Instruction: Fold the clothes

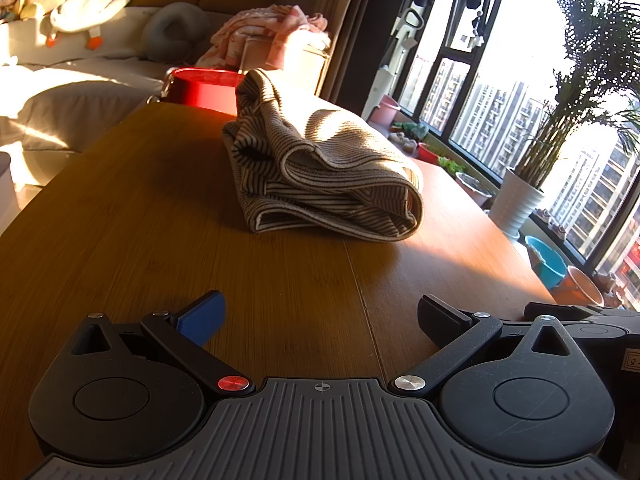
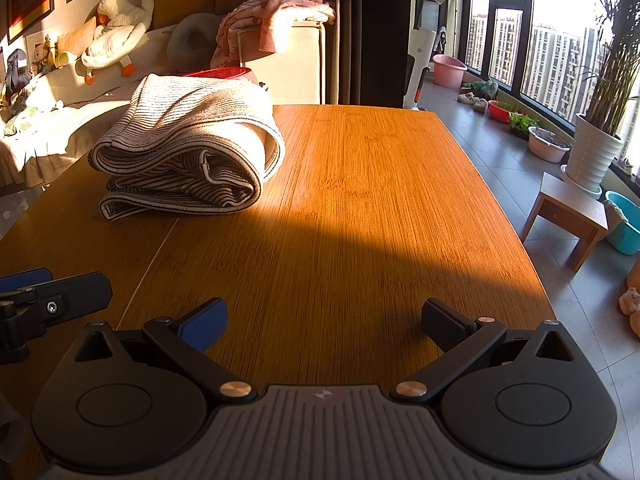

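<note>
A beige garment with thin dark stripes (image 1: pixel 320 168) lies folded in a thick bundle on the wooden table (image 1: pixel 160 240). It also shows in the right wrist view (image 2: pixel 188 148), at the table's far left. My left gripper (image 1: pixel 320 316) is open and empty, low over the table, well short of the bundle. My right gripper (image 2: pixel 324 320) is open and empty, to the right of the bundle and nearer than it. Part of the left gripper (image 2: pixel 40 300) shows at the left edge of the right wrist view.
A red tub (image 1: pixel 204 88) stands behind the bundle at the table's far end. A sofa with a plush duck (image 2: pixel 116 36) and pink clothes on a white cabinet (image 2: pixel 276 20) lie beyond. A small stool (image 2: pixel 568 216), basins and potted plants stand by the windows on the right.
</note>
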`<state>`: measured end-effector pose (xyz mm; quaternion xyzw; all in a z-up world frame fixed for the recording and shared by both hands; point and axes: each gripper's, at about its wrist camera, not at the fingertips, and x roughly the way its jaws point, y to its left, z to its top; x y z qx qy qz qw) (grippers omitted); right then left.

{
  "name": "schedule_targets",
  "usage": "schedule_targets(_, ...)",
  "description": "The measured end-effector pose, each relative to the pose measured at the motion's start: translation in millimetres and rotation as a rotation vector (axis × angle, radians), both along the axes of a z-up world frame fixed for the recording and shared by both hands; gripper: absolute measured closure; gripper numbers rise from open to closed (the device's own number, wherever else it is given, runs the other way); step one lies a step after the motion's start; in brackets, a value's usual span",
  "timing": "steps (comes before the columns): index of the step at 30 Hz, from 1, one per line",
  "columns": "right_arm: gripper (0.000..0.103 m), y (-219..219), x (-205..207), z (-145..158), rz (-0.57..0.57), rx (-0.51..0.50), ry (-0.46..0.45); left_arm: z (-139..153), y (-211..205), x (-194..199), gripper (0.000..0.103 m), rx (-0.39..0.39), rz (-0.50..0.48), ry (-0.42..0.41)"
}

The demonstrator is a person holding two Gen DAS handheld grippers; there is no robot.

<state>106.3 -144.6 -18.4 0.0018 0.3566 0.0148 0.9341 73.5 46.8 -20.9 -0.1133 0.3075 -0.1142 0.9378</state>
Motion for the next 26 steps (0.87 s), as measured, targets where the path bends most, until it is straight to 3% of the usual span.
schedule_targets(26,0.000,0.2,-3.4,0.0,-0.022,-0.001,-0.007,0.2,-1.3,-1.0,0.000,0.017,0.000,0.000)
